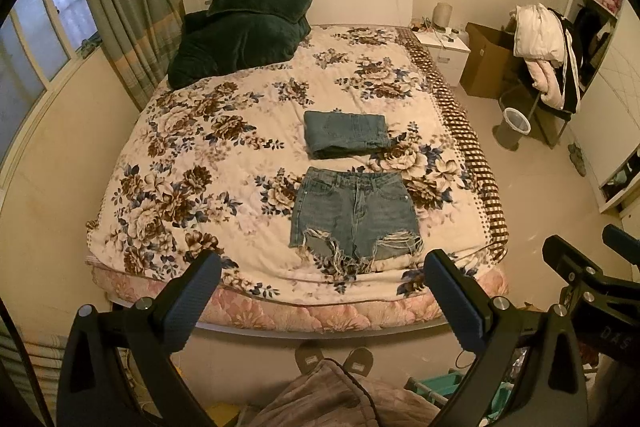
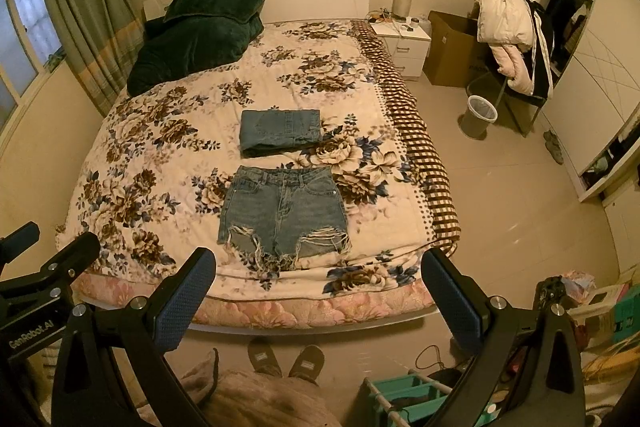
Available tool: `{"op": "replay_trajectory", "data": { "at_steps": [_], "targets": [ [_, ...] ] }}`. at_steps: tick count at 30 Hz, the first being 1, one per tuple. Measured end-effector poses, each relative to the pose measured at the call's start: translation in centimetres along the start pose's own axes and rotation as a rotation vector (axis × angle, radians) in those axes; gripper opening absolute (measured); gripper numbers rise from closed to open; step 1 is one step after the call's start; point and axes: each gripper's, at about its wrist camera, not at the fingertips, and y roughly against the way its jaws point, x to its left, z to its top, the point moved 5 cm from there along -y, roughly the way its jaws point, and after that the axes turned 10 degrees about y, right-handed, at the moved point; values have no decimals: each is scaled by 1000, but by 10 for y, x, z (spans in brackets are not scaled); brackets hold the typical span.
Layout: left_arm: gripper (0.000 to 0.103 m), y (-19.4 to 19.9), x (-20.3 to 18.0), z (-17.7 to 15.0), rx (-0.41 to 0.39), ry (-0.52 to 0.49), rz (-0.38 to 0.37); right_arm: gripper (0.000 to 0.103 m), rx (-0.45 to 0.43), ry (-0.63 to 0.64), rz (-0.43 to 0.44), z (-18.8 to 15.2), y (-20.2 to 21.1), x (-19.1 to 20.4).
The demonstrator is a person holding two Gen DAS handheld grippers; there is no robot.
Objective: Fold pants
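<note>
- The left gripper (image 1: 322, 277) stood wide open, holding nothing.
- The right gripper (image 2: 318, 275) gaped equally, empty.
- Frayed denim shorts (image 1: 354, 213) lay flat ahead between the jaws; folded jeans (image 1: 346, 134) lay beyond.
- The neighbouring gripper read "GenRobot_AI".

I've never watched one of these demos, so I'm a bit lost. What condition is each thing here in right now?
Frayed blue denim shorts: spread flat on the bed, unfolded.
Second blue denim garment: already folded, lying just beyond the shorts.
Left gripper: open, holding nothing, above the foot of the bed.
Right gripper: open, holding nothing.
Dark green plush blanket: bunched at the headboard.
Floral bedspread: laid out, slightly rumpled.
</note>
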Motion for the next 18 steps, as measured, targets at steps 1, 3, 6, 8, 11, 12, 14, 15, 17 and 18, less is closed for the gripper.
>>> {"op": "replay_trajectory", "data": {
  "at_steps": [1, 3, 6, 8, 11, 12, 14, 15, 17, 18],
  "targets": [
    [103, 0, 0, 1, 0, -1, -1, 103, -1, 1, 1, -1, 4, -4],
    [103, 1, 0, 1, 0, 2, -2, 103, -1, -3, 3, 1, 8, -5],
    [103, 2, -2, 1, 2, 0, -3, 103, -4, -5, 1, 1, 7, -4],
    [103, 4, -3, 4, 2, -2, -5, 103, -4, -6, 2, 1, 7, -4],
    [103, 3, -3, 3, -1, -1, -4, 103, -4, -8, 3, 3, 9, -4],
    [103, 3, -4, 4, -2, -1, -4, 103, -5, -7, 3, 1, 7, -4],
    [103, 3, -4, 5, 0, 2, -5, 103, -8, -9, 4, 2, 10, -4],
    [103, 3, -4, 5, -1, 1, -5, 103, -9, -10, 4, 4, 10, -5],
    [103, 3, -4, 4, -2, 0, -5, 103, -10, -14, 3, 9, 11, -5],
    [103, 3, -4, 5, -1, -1, -5, 103, -10, -14, 4, 9, 12, -5]
  ]
}}
